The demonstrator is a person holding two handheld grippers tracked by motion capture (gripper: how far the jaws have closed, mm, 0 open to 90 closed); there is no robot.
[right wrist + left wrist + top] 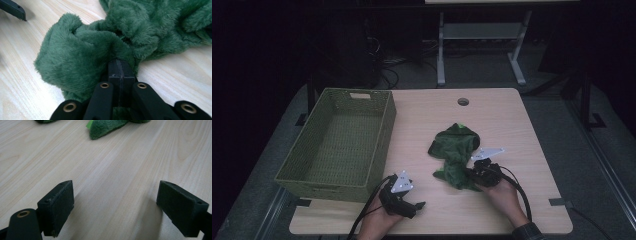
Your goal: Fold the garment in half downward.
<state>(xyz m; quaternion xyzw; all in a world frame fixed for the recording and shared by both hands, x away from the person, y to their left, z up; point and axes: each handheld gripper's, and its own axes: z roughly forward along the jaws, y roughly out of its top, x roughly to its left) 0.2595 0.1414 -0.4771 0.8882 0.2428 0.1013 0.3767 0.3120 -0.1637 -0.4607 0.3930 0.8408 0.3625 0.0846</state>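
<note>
Green plush toy (455, 156) lies on the light wooden bench (522, 130), right of centre, its near end clenched in the right hand-held gripper (473, 174). In the right gripper view the jaws are pressed together with a fold of fur (82, 60) pinched between them, probably a grip for lifting. The toy's long axis runs from that pinched near end away toward the bench's far edge, leaning slightly left, with a brighter green patch at the far tip. The left hand-held gripper (416, 204) rests released near the front edge, jaws wide apart over bare wood. A green woven basket (382, 137) waits on the left, likely the destination.
</note>
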